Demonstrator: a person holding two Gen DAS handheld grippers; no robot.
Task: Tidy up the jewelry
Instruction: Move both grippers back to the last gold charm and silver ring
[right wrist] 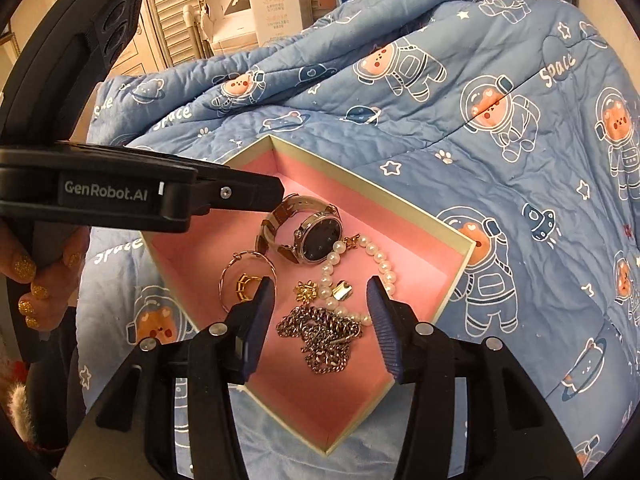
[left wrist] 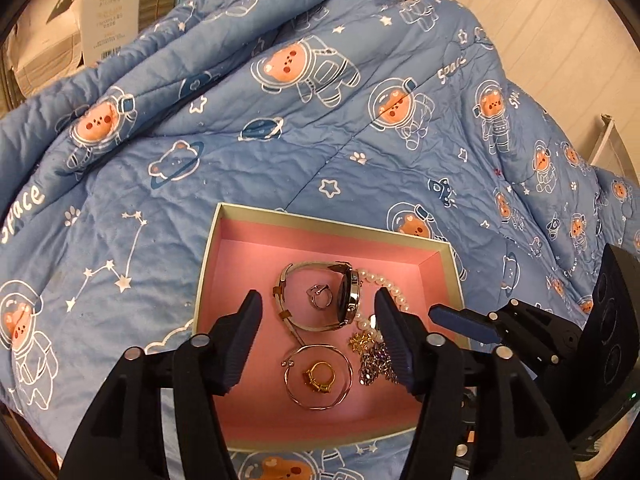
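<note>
Your left gripper [left wrist: 318, 308] and right gripper [right wrist: 322, 294] both hang spread, gripping nothing, over the pink-lined box [right wrist: 404, 196]; watch [right wrist: 316, 236], pearl strand [right wrist: 384, 268], chain [right wrist: 324, 332], rings lie inside.

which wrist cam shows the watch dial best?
Right wrist: the watch tilts its dark dial toward the lens, whole face visible. Left wrist shows the watch edge-on, only case rim and strap, dial hidden.
</note>
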